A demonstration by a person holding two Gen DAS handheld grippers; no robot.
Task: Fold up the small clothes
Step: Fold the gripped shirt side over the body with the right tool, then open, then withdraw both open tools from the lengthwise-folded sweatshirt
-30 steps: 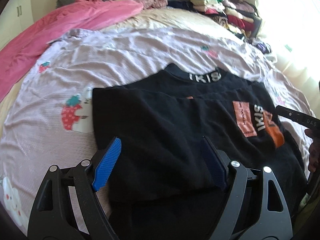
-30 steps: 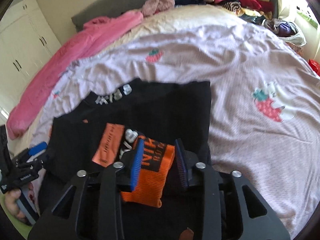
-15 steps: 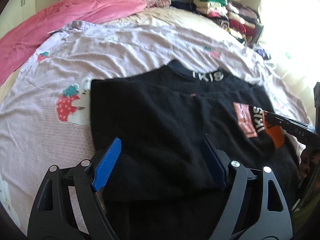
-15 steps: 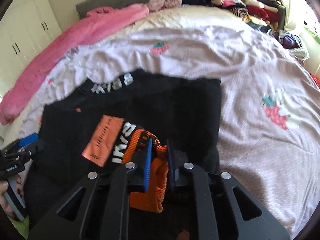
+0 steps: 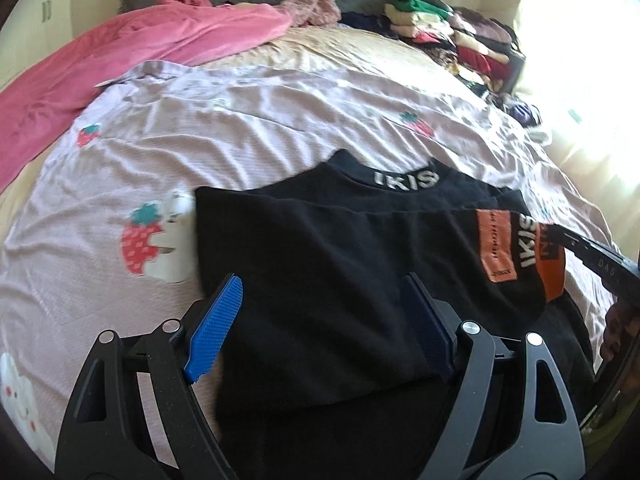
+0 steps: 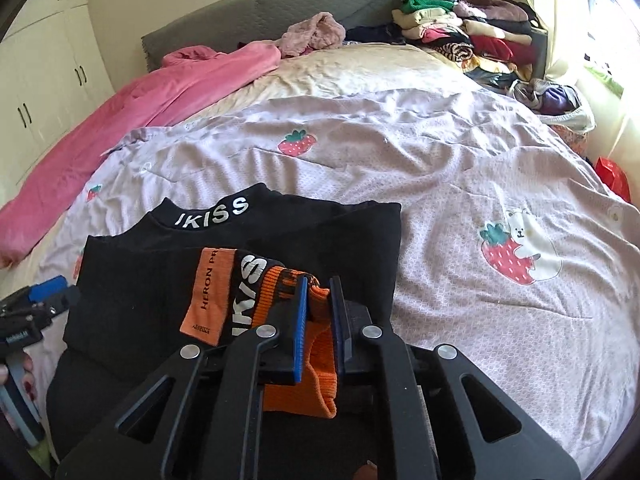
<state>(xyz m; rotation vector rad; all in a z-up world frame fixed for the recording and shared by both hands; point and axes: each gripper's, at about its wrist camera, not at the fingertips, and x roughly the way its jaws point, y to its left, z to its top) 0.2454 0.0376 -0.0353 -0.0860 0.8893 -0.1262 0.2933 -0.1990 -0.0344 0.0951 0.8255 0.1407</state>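
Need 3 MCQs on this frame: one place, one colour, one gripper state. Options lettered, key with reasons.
1. Where does the black sweater lie?
A. on the strawberry-print sheet
B. on the folded stack
C. on the floor

2. What colour is the cuff between the right gripper's fingers?
A. pink
B. orange
C. green

3. How is the left gripper?
A. shut on the collar
B. out of view
C. open over the sweater

Key: A, the sheet shows around it; B, orange ribbing sits between the pads; C, its pads stand wide apart.
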